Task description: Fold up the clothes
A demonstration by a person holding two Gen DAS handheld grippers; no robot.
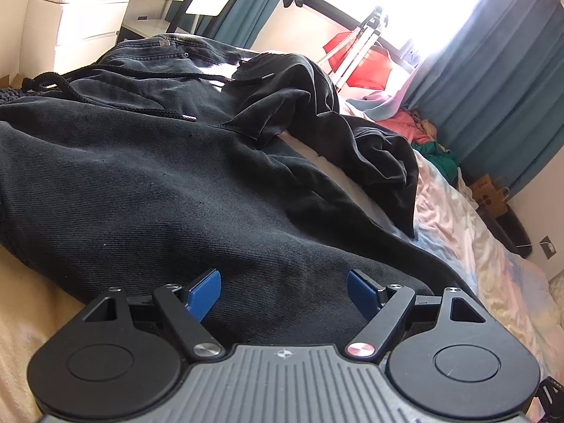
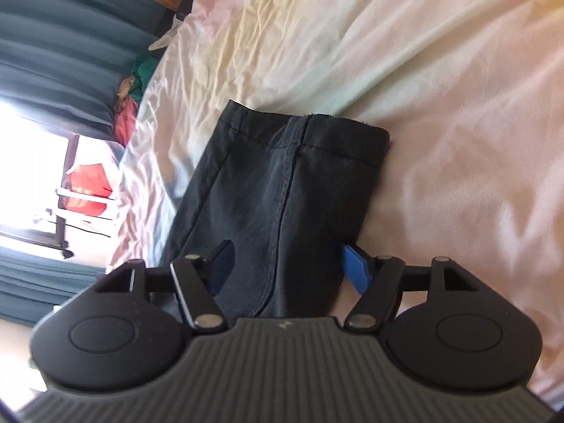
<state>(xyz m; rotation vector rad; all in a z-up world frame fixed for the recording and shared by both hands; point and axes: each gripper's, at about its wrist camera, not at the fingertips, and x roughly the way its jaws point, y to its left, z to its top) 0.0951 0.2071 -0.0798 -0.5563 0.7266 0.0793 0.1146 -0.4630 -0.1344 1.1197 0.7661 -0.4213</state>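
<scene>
Folding the dark charcoal denim trousers (image 1: 169, 183) is the step judged to be in hand, and it appears to be barely begun. The trousers are spread along the bed with its pale crumpled sheet (image 2: 440, 88), their waistband (image 1: 165, 47) lying toward the far edge near the white drawers (image 1: 74, 17), beside a black drawstring hoodie (image 1: 303, 81) that is heaped partly over them. The hemmed leg end (image 2: 303, 148) is seen in the right wrist view, flat on the sheet and well in from the bed's edge.

The left gripper (image 1: 283, 290) is held low over the leg cloth with its blue pads (image 1: 204, 292) spread wide; nothing is pinched. The right gripper (image 2: 289, 268) is likewise spread, the leg lying between its pads, though whether the cloth is touched cannot be told.

For a clean fold, both layers should be caught at the leg's two side edges, level with one another, before any lift is made. The hem would best be carried straight toward the waistband, kept taut, so that the seam (image 2: 285, 211) stays aligned. The hoodie may need to be cleared first, lest it be trapped beneath the fold.
</scene>
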